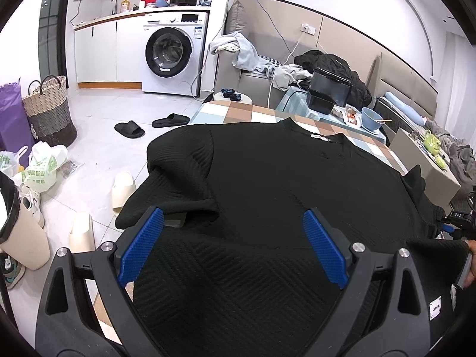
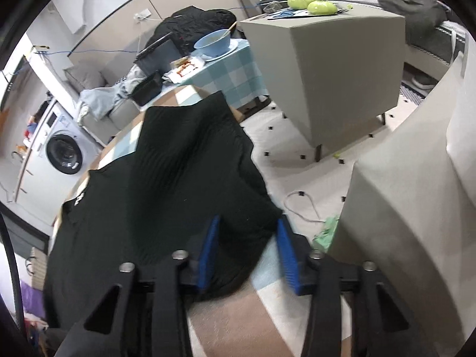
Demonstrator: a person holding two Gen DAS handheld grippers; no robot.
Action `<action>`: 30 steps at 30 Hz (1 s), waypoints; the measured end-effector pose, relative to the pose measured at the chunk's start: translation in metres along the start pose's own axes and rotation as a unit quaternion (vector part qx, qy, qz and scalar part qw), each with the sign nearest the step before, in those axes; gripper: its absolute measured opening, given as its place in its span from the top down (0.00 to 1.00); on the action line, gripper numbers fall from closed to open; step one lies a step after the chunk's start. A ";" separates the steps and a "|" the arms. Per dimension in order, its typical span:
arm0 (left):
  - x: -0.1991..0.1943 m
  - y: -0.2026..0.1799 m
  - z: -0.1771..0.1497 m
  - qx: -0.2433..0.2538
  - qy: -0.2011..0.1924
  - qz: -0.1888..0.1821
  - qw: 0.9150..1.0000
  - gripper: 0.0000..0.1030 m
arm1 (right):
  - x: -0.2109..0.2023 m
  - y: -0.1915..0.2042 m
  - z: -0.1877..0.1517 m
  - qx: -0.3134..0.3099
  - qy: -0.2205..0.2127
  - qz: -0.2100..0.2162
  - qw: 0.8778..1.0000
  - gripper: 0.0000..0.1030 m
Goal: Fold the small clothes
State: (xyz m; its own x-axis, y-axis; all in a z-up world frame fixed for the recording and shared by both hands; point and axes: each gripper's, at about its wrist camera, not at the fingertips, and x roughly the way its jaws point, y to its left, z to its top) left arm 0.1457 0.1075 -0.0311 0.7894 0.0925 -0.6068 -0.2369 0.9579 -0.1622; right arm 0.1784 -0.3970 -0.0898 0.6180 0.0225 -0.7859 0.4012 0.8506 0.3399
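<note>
Black ribbed-knit top [image 1: 267,178] is lying spread flat on the checkered tablecloth [image 1: 238,113], chevron weave showing, white neck label facing up, one short sleeve folding over at the left. Left gripper [image 1: 233,241] is hovering over the hem, blue textured pads wide apart, gripping nothing. Right gripper [image 2: 247,247] is sitting at the garment's sleeve edge [image 2: 255,208], pads partly apart with cloth between them; clamping not evident. Beyond: one washing machine [image 1: 172,56], two black slippers [image 1: 151,125], one blue bowl [image 1: 372,117], one woven basket [image 1: 49,110].
</note>
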 end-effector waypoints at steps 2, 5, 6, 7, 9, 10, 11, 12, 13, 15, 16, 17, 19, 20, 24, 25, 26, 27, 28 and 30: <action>0.000 0.001 -0.001 -0.002 0.000 0.000 1.000 0.08 | 0.000 -0.001 0.001 -0.003 -0.003 -0.007 1.000 0.83; -0.002 0.004 -0.003 -0.004 0.001 0.002 1.000 0.08 | -0.008 0.002 0.006 -0.002 -0.019 0.006 1.000 0.90; -0.002 0.005 -0.003 -0.006 0.001 0.001 1.000 0.08 | -0.016 0.008 0.007 -0.011 -0.029 0.017 0.999 0.91; -0.002 0.005 -0.003 -0.006 0.002 0.001 1.000 0.08 | -0.022 0.016 0.009 -0.023 -0.037 0.021 0.999 0.91; -0.002 0.007 -0.003 -0.009 0.000 -0.003 1.000 0.08 | -0.038 0.042 0.016 -0.056 -0.057 0.047 0.996 0.91; -0.003 0.009 -0.003 -0.009 -0.001 -0.004 1.000 0.08 | -0.044 0.051 0.018 -0.067 -0.063 0.060 0.994 0.91; -0.004 0.010 -0.003 -0.009 -0.003 -0.005 1.000 0.08 | -0.051 0.067 0.020 -0.088 -0.070 0.077 0.991 0.91; -0.004 0.010 -0.002 -0.008 -0.004 -0.007 1.000 0.08 | -0.058 0.088 0.020 -0.115 -0.071 0.098 0.986 0.91; -0.004 0.011 -0.002 -0.008 -0.004 -0.007 1.000 0.08 | -0.063 0.105 0.019 -0.135 -0.070 0.116 0.982 0.91; -0.005 0.011 -0.001 -0.011 -0.004 -0.006 1.000 0.08 | -0.067 0.146 0.009 -0.182 -0.055 0.162 0.968 0.91; -0.005 0.012 -0.001 -0.015 -0.004 -0.006 1.000 0.08 | -0.067 0.162 0.002 -0.199 -0.046 0.177 0.963 0.91; -0.005 0.013 0.000 -0.019 -0.005 -0.005 1.000 0.08 | -0.065 0.177 -0.008 -0.217 -0.034 0.190 0.957 0.91; -0.006 0.018 0.000 -0.028 -0.006 -0.002 1.000 0.08 | -0.057 0.198 -0.028 -0.243 -0.004 0.204 0.948 0.81; -0.007 0.021 0.000 -0.033 -0.007 0.000 0.999 0.08 | -0.048 0.206 -0.039 -0.254 0.023 0.208 0.944 0.65; -0.004 0.033 -0.001 -0.056 -0.001 0.014 0.998 0.08 | -0.033 0.201 -0.056 -0.250 0.047 0.198 0.947 0.59; -0.002 0.038 -0.002 -0.064 0.002 0.018 0.998 0.08 | -0.028 0.195 -0.058 -0.240 0.052 0.186 0.951 0.59; -0.001 0.043 -0.003 -0.072 0.005 0.018 0.997 0.08 | -0.021 0.190 -0.060 -0.230 0.062 0.173 0.956 0.59; 0.002 0.047 -0.004 -0.082 0.009 0.018 0.996 0.08 | -0.012 0.183 -0.062 -0.223 0.081 0.154 0.959 0.59; 0.005 0.052 -0.005 -0.096 0.014 0.020 0.995 0.08 | -0.005 0.177 -0.064 -0.218 0.093 0.138 0.962 0.59; 0.010 0.063 -0.007 -0.127 0.025 0.024 0.991 0.09 | -0.002 0.162 -0.066 -0.202 0.098 0.128 0.966 0.59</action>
State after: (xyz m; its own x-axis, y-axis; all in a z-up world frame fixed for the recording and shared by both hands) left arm 0.1347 0.1667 -0.0528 0.7463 0.1166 -0.6553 -0.4136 0.8526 -0.3194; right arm 0.1974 -0.2246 -0.0668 0.5058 0.3248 -0.7992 -0.0681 0.9386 0.3383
